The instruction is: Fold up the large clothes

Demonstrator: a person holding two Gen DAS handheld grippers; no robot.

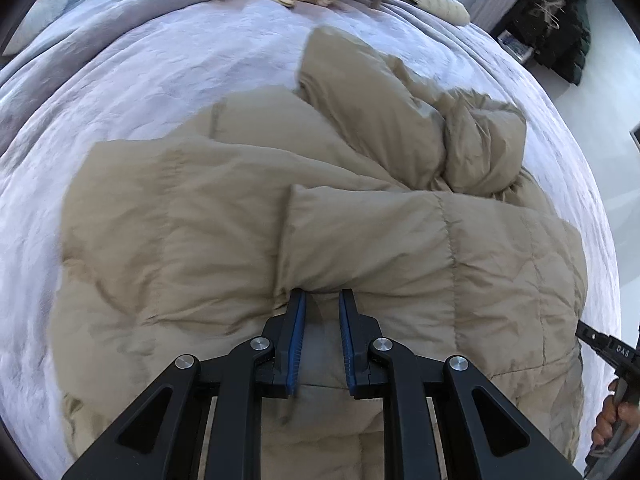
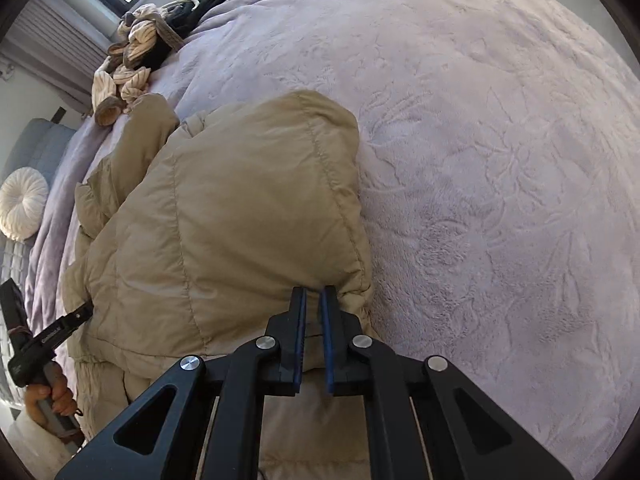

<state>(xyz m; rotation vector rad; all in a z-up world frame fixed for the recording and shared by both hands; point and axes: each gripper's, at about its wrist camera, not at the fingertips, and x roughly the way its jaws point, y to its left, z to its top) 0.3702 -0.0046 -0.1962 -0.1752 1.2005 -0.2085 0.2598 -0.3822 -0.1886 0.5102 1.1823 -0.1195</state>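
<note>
Tan puffer coat (image 1: 224, 216) rumpled on bed, left gripper (image 1: 322, 294) and right gripper (image 2: 314, 290) pinching it.

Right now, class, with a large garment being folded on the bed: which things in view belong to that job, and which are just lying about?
Belongs to the job:
- tan puffer jacket
- left gripper, shut on a fold of it
- right gripper, shut on its edge

Just lying about:
- heap of striped knitwear
- round white cushion
- lilac bedspread, only the work surface
</note>
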